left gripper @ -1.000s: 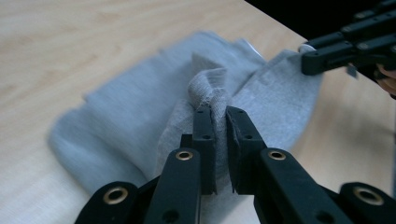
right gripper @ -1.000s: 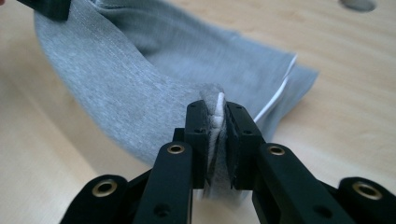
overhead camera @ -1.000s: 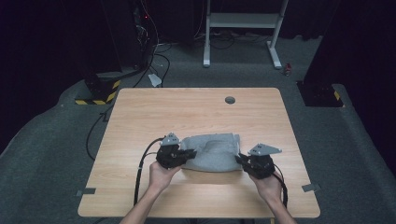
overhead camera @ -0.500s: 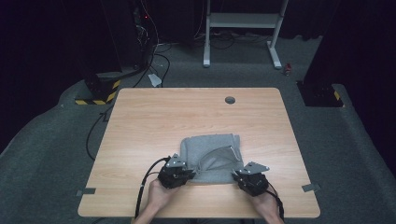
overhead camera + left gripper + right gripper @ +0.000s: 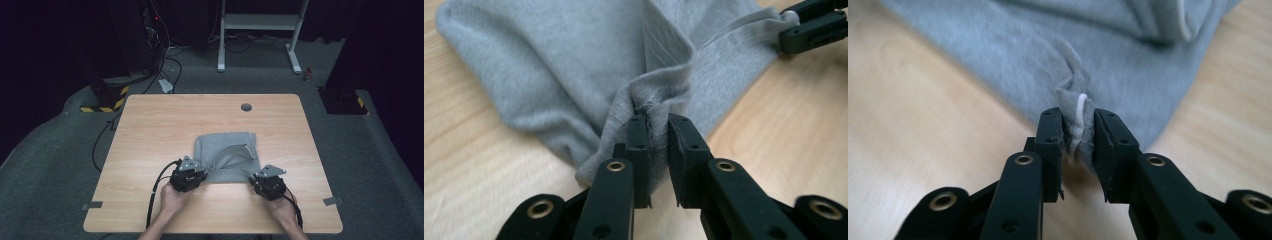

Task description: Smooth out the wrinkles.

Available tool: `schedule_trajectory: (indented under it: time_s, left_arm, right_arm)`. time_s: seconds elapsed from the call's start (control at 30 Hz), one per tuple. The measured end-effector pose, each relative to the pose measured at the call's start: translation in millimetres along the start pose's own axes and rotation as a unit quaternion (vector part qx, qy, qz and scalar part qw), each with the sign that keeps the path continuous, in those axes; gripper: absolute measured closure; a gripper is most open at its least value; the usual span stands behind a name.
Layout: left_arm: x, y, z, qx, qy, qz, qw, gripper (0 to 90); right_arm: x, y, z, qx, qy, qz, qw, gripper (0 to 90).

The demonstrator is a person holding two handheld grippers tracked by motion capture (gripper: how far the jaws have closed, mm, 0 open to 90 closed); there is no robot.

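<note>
Jaws of both grippers are clamped on the near edge of a grey garment [image 5: 227, 156] that lies rumpled on a light wooden table [image 5: 150, 130]. From the high view, the left gripper [image 5: 194, 174] pinches the garment's near left corner and the right gripper [image 5: 256, 179] its near right corner, each held by a hand coming in from the bottom. A black cable [image 5: 156, 192] trails from the left gripper toward the table's near edge. The garment sits at the middle of the table, closer to the person's side.

In the left gripper view, the left gripper [image 5: 658, 131] squeezes a bunched fold of ribbed grey fabric [image 5: 554, 65], and the other gripper [image 5: 811, 27] holds the cloth at upper right.

In the right gripper view, the right gripper [image 5: 1078, 131] nips a puckered fold of grey fabric [image 5: 1013, 55] along with a white cord [image 5: 1079, 117].
</note>
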State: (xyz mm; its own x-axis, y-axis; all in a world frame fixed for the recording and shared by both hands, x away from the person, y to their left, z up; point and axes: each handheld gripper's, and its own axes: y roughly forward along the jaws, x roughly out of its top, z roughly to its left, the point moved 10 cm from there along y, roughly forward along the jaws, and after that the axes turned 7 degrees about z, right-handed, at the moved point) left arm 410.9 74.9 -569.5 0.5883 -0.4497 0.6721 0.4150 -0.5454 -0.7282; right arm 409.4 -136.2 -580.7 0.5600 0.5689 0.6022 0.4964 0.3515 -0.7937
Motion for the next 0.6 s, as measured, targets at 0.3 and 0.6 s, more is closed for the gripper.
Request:
schedule_trajectory:
  time_s: [0.3,0.6]
  left_arm:
    - [-13.2,-7.2,-13.0,-0.014,0.001,0.000,0.9999,76.0]
    - [-7.8,-23.7,-24.7,-0.026,0.006,-0.028,0.9993,70.8]
  right_arm:
    - [-26.6,-13.4,9.3,0.016,0.000,-0.002,0.9999,63.6]
    - [-16.3,-34.7,15.7,0.044,0.005,-0.036,0.9984,58.3]
